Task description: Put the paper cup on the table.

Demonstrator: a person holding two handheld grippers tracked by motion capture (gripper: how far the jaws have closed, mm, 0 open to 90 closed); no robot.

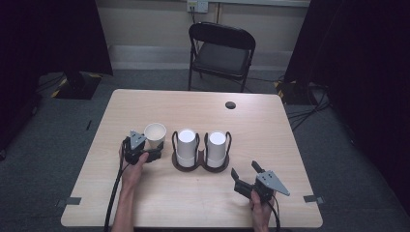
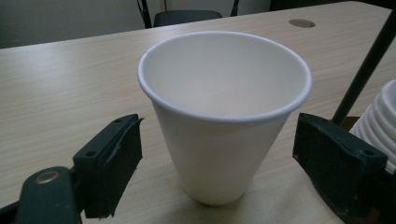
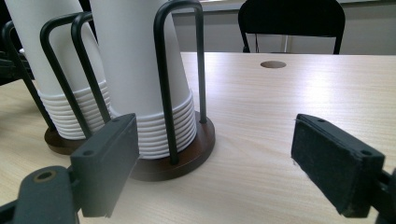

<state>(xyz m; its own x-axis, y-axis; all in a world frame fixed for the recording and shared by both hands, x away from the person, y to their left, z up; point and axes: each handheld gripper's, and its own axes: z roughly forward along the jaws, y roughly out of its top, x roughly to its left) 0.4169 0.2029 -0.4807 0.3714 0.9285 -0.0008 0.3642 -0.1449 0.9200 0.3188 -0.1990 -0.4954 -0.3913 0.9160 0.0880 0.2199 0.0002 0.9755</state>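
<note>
No writing, label, brand mark or number can be read anywhere in these views. The paper cup [image 2: 224, 116] between the left jaws is plain white inside and out, and the stacked cups [image 3: 135, 70] in the holder [image 3: 187, 154] are blank as well. The wall socket [image 1: 197, 6] behind the chair [image 1: 221, 53] is too small to read.

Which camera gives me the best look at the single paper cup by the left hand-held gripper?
The left gripper view: the paper cup stands upright between open jaws, neither touching. The high view shows it small, beside the holder.
</note>
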